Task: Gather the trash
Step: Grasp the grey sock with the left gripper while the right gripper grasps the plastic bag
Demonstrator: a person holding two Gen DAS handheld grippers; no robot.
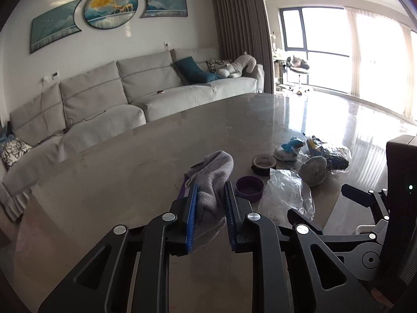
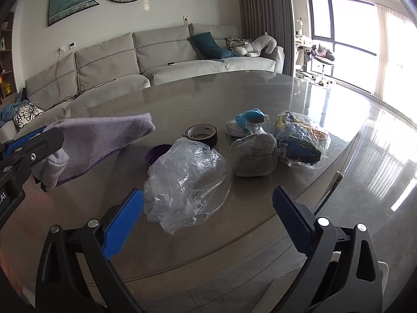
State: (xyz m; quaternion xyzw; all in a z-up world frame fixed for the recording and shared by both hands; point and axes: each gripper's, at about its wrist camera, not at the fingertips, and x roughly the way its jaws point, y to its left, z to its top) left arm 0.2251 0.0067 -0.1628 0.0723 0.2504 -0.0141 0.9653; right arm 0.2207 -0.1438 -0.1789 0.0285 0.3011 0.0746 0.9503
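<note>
Clearly much of the clutter is hard to read: the clear bag beyond and to the right of the right hand-held gripper holds blue, yellow and dark items that blur together behind its glare, and the white object with a blue scrap farther out is half hidden by a grey knitted ball. A purple bowl is partly covered by the crumpled clear plastic bag in that view; the left wrist view shows its rim more fully.

The left hand-held gripper has its blue pads pressed onto a pale lilac-grey cloth, pinching it near one end; the cloth is knitted, with a purple edge, and its free end sticks out ahead of the fingers above the worktop. Whether that end touches the surface is not certain.

The right hand-held gripper stands wide open, holding nothing, its fingers to either side of the crumpled plastic bag, which lies on the worktop just ahead of the tips and looks empty and wrinkled. A roll of dark tape sits beyond the bag, just beside the bowl.
</note>
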